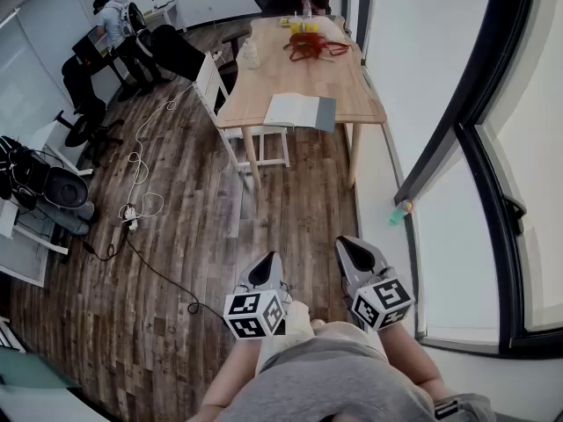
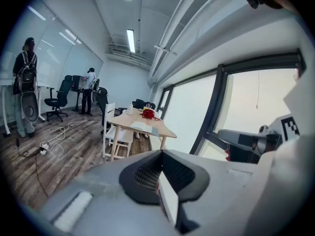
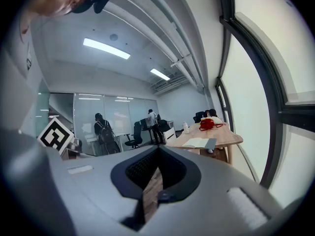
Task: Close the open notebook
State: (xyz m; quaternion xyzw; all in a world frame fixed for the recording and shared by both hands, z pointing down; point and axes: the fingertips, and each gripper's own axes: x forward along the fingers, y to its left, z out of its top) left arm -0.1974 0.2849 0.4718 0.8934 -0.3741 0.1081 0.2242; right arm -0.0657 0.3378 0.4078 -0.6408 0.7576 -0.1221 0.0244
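The open notebook (image 1: pixel 301 111) lies flat at the near end of the wooden table (image 1: pixel 290 77), its pages spread and just inside the edge that faces the person. That end looks the easiest to reach on arrival. One half is white and the other grey-blue, though from this far off I cannot tell whether the darker half is a page or a cover. Further up the table sit a red bundle (image 1: pixel 310 47), something yellow (image 1: pixel 303 26) and a pale jar or bottle (image 1: pixel 251 55). All are well apart from the notebook and unlikely to hinder folding it. A white chair (image 1: pixel 220 104) stands against the table's left side, so the near end or the window side seems the freer approach. Between the table and the person is bare wood floor. A white cable (image 1: pixel 141 174) trails off to the left, clear of the straight line ahead. The left gripper (image 1: pixel 271 256) and the right gripper (image 1: pixel 345 241) are held low in front of the body, well apart from the table. Both are clenched on nothing, their tips meeting in each gripper view, which suits carrying them across the room. Closing the notebook is not yet begun. A person works at a desk (image 1: pixel 110 20) in the far corner.
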